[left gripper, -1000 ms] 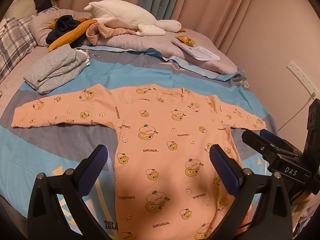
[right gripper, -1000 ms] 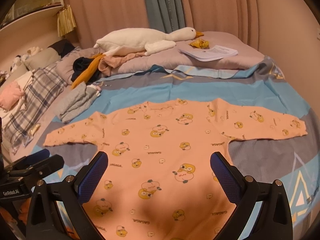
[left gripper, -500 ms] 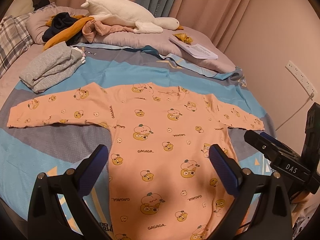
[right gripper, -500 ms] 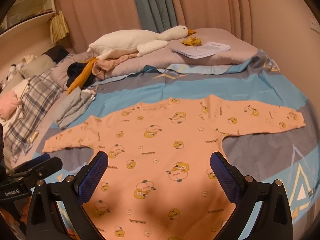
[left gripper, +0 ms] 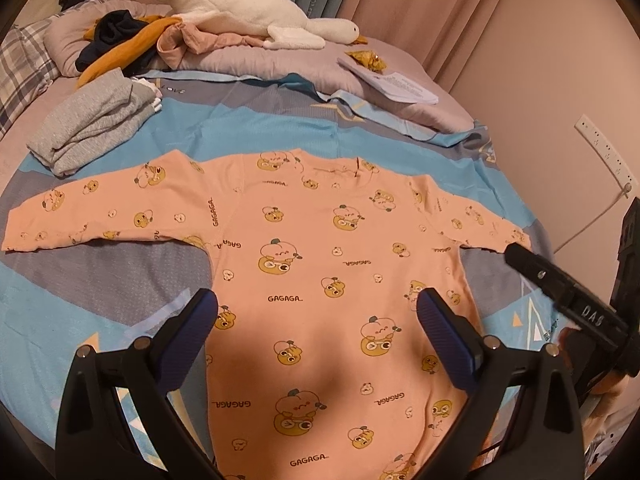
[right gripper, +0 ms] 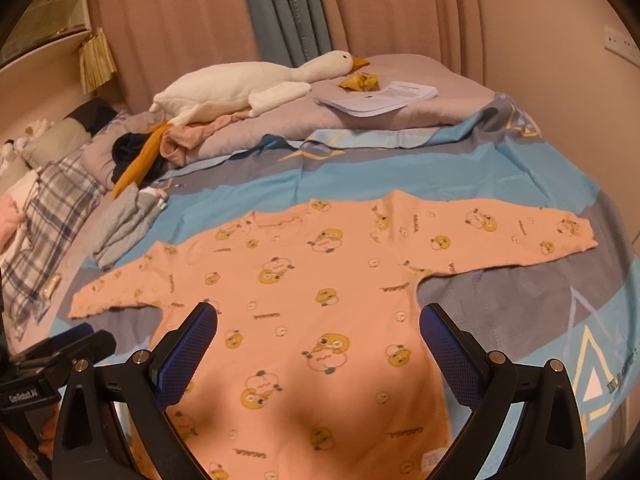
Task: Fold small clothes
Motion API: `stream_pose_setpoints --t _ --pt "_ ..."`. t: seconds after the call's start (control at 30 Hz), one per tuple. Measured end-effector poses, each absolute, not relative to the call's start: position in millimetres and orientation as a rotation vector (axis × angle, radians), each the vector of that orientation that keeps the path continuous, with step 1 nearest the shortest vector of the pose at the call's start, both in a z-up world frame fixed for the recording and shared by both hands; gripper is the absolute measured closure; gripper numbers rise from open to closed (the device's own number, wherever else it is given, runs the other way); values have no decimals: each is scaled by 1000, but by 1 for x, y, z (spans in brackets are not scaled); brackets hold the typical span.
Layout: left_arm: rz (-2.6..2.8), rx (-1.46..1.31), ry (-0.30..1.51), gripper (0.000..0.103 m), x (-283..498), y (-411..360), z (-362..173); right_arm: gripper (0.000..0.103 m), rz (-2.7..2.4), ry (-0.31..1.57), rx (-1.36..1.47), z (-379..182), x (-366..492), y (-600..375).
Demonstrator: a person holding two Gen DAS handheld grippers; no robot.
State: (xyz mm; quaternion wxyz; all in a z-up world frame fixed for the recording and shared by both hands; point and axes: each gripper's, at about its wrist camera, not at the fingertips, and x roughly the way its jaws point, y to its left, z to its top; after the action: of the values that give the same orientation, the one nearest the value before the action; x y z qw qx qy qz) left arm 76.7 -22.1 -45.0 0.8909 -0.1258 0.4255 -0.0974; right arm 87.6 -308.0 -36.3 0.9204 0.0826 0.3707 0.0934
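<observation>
Both tools hang above the near end of the bed, angled down toward the peach long-sleeved top printed with cartoon ducks [left gripper: 320, 272], which lies flat, both sleeves spread wide, on the blue-and-grey patterned bedspread [left gripper: 248, 124]. The left hand-held gripper [left gripper: 318, 320] has its blue-padded fingers spread wide over the lower body of the top, holding nothing. The right hand-held gripper [right gripper: 318, 332] is likewise agape and empty, beside it.

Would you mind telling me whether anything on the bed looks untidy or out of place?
The peach cartoon-print long-sleeved top lies flat, sleeves spread. Behind it, a loose heap of dark blue, mustard and pink clothes sprawls unfolded beside the white plush goose. Nothing looks spilled or damaged.
</observation>
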Motion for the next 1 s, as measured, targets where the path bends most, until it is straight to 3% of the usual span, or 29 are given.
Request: stream_pose_setpoints --t 0.5,1.0 --pt "-179 -304 1068 10 112 -23 -112 3 33 777 247 -37 140 -402" --pt "-131 -326 1116 12 122 -14 -141 43 -396 906 604 -106 196 -605"
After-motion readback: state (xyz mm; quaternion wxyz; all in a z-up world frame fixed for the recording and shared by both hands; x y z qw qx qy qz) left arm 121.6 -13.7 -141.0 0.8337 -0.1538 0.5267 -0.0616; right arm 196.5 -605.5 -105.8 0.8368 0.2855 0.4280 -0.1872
